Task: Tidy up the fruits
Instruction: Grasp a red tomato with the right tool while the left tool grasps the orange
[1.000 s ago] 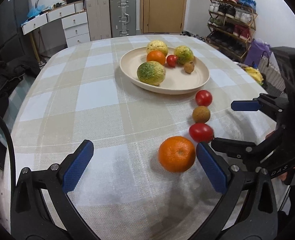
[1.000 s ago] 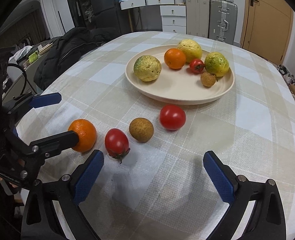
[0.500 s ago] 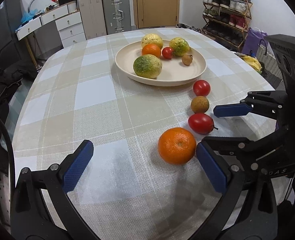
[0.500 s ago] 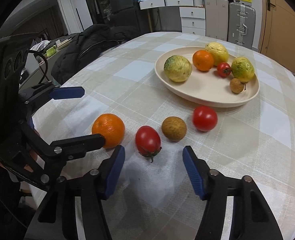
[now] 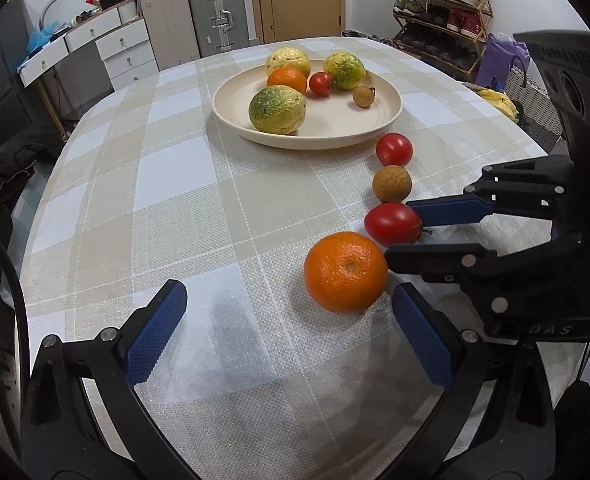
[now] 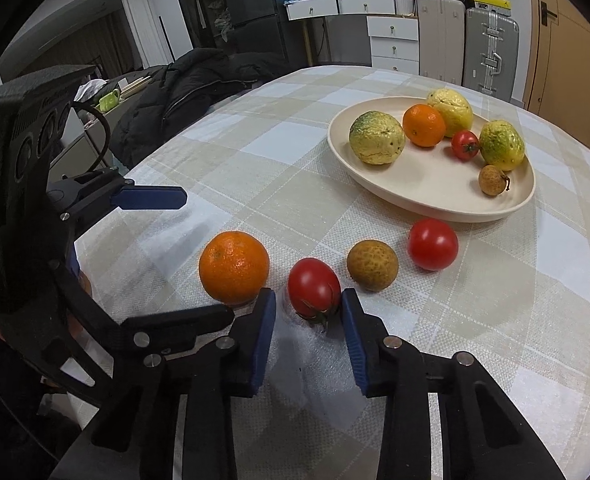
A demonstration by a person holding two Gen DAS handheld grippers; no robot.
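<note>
On the checked desk our right tool had just been closing around the tomato, one pad touching, not yet clamped; our left tool stood released.

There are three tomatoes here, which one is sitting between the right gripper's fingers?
The oblong tomato beside the loose orange, stem towards the camera. The right gripper has just been closing around it. The round tomato sits near the plate; the smallest lies on it.

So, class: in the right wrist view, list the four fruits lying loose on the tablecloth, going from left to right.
orange → oblong red tomato → brown longan → round red tomato
</note>
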